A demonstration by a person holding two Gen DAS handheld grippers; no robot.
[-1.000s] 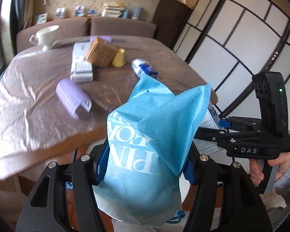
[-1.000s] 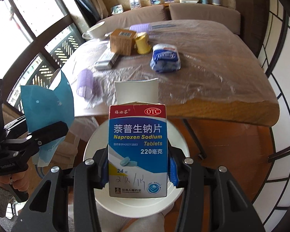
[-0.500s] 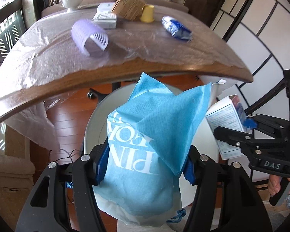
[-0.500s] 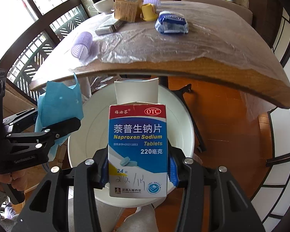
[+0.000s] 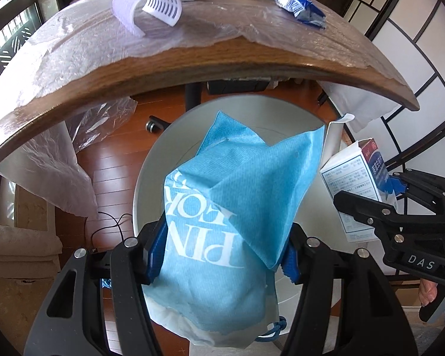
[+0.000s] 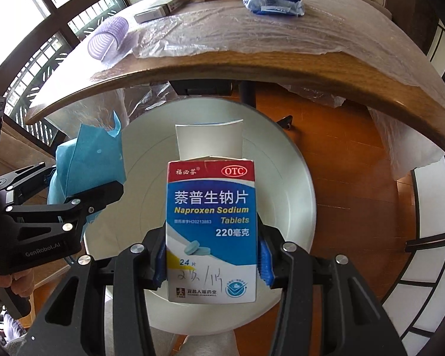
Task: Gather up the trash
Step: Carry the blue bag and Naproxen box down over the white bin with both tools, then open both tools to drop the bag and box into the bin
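Two pieces of trash are held over the round white bin (image 6: 299,184), not yet dropped.
The crumpled blue cloth bag (image 5: 222,213) is pinched by the left gripper (image 5: 219,255); the blue-and-white cardboard pill box (image 6: 212,228) is squeezed by the right gripper (image 6: 212,264); more things are left on the table (image 5: 192,68).

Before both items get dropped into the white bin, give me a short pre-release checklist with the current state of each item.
1. Left gripper holds the blue bag between its fingers: ok.
2. Right gripper holds the tablet box between its fingers: ok.
3. Blue bag over the white bin opening: ok.
4. Tablet box over the bin opening: ok in the right wrist view.
5. Bin free to take both: cannot tell, the items hide much of the inside.
6. Grippers apart from each other: ok, a gap shows between them.
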